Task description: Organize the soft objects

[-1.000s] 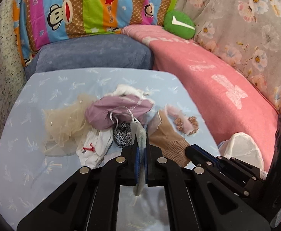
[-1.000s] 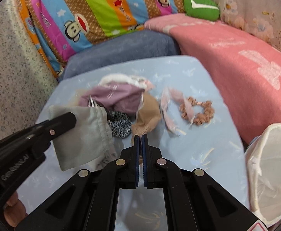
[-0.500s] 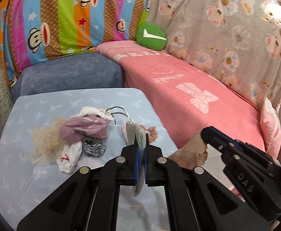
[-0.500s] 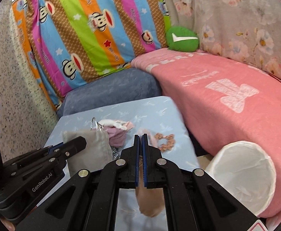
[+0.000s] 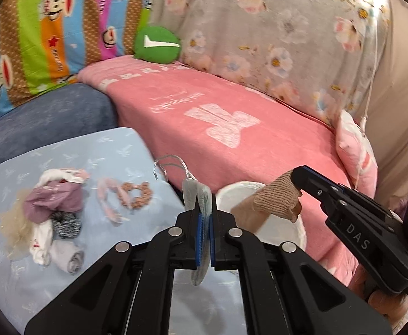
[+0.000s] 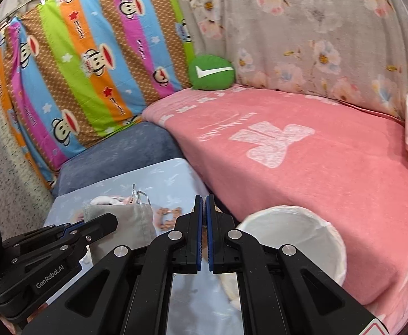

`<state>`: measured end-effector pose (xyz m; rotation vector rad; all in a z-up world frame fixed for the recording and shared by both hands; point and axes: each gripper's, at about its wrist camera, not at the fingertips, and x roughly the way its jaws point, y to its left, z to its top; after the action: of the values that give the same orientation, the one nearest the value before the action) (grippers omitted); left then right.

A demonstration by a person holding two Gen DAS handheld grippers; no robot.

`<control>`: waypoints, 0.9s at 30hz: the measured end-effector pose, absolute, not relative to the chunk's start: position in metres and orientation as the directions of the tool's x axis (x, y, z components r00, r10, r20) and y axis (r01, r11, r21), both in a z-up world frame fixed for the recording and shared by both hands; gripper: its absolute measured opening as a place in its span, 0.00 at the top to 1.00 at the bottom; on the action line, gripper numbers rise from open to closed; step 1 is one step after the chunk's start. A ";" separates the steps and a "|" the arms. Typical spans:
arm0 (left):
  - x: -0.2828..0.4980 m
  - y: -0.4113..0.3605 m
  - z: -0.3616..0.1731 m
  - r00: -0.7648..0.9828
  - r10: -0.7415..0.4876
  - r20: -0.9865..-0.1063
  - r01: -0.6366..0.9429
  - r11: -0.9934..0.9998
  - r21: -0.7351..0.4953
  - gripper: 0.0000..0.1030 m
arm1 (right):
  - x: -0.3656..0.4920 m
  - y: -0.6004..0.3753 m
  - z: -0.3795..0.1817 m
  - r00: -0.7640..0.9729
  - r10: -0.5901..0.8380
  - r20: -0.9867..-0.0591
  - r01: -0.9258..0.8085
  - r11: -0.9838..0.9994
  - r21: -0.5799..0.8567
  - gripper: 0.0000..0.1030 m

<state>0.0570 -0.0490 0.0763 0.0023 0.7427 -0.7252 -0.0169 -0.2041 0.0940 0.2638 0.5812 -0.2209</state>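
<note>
My left gripper is shut on a grey drawstring pouch, whose silver cord loops up above the fingers. In the left wrist view my right gripper is shut on a tan ribbed sock, which hangs over the white fabric basket. The right wrist view shows the right gripper shut with the sock mostly hidden below the jaws. The basket lies just to its right. At the left, the left gripper holds the pouch.
A pile of soft items and a pink scrunchie with a band lie on the light-blue table. A pink blanket-covered sofa runs behind the basket, with a green cushion and a blue-grey cushion.
Both grippers rose and swung right, away from the pile toward the white basket, carrying the pouch and the sock. The sock now hangs over the basket.
</note>
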 end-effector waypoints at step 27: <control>0.057 -0.145 0.031 0.348 -0.613 -0.709 0.664 0.695 -0.276 0.39 | -0.044 -0.293 0.046 0.740 -0.206 -0.640 0.441 0.867 0.230 0.98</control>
<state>0.0571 -0.1451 0.0307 0.0643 0.8898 -0.8287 -0.0436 -0.2928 0.0465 0.3849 0.6468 -0.3645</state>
